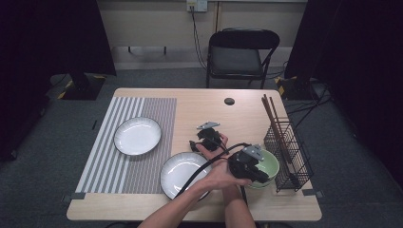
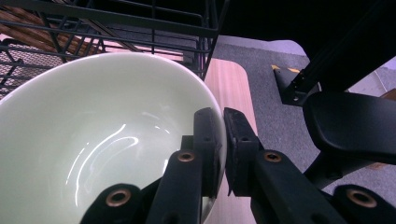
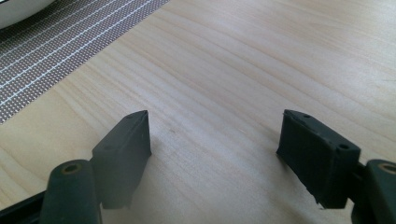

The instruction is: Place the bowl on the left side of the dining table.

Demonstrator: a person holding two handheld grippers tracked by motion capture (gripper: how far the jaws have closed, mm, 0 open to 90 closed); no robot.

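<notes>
While the left gripper (image 2: 223, 140) pinches the rim of the pale green ceramic bowl (image 2: 93, 140) — one jaw inside, one outside — the right gripper (image 3: 215, 154) hovers spread wide over the wooden table (image 3: 243, 70).

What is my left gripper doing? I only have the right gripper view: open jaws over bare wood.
Observer: The left gripper is shut on the rim of the green bowl, one jaw inside and one outside.
Operator: What's next to that bowl?
Observer: A black wire basket holding chopsticks stands just beyond it, by the table's right edge.
Operator: Where's my right gripper relative to the plates?
Observer: The right gripper is just past the far rim of the nearer white plate; a second plate lies on the striped mat to the left.
</notes>
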